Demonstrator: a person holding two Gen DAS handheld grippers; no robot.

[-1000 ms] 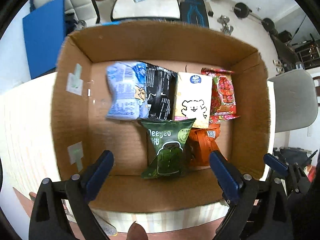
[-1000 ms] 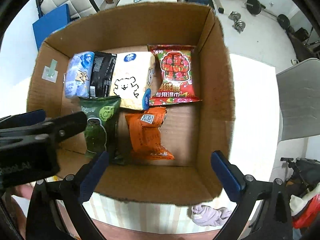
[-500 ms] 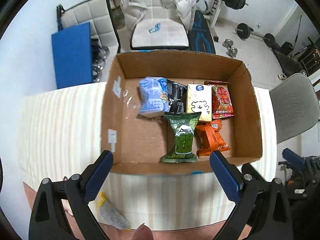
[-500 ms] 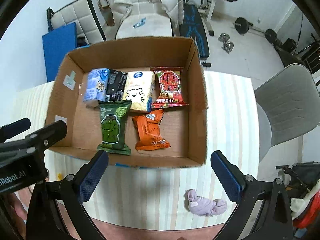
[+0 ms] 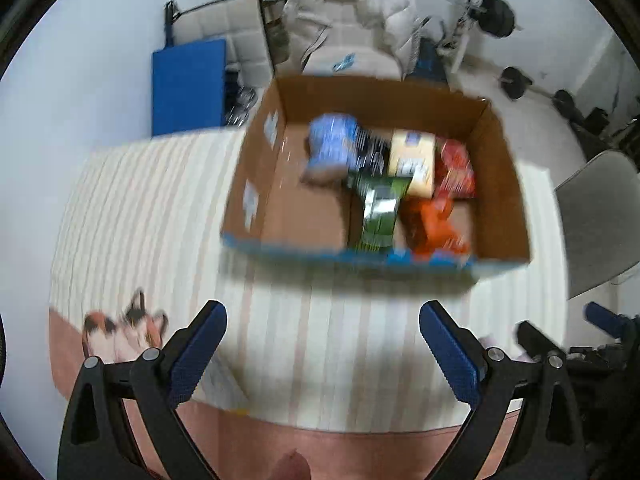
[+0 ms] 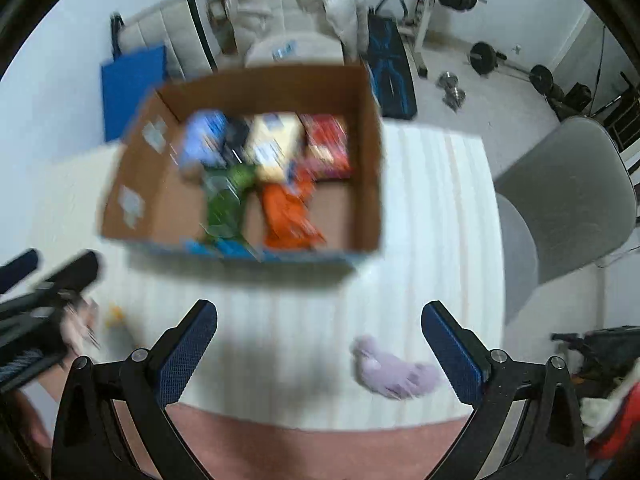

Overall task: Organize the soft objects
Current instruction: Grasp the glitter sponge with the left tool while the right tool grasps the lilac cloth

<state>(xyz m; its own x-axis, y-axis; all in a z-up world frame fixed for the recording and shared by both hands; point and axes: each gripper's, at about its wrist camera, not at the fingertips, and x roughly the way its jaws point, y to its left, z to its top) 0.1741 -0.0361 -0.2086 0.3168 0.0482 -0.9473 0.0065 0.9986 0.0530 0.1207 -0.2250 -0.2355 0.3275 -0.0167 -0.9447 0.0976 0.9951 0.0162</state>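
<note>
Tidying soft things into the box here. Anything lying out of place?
Yes: a lilac soft toy lies loose on the striped tablecloth, outside the cardboard box. Another soft toy, orange and black, also sits outside, near the table's front edge.

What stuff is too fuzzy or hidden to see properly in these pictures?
- Packets in the cardboard box: both views, motion blur smears labels; only colours show.
- Orange, black and white thing: left wrist view, blurred and partly behind the left claw.
- Purple soft thing: right wrist view, blurred, shape unclear.
- Yellow bit: right wrist view, too small and blurred.
</note>
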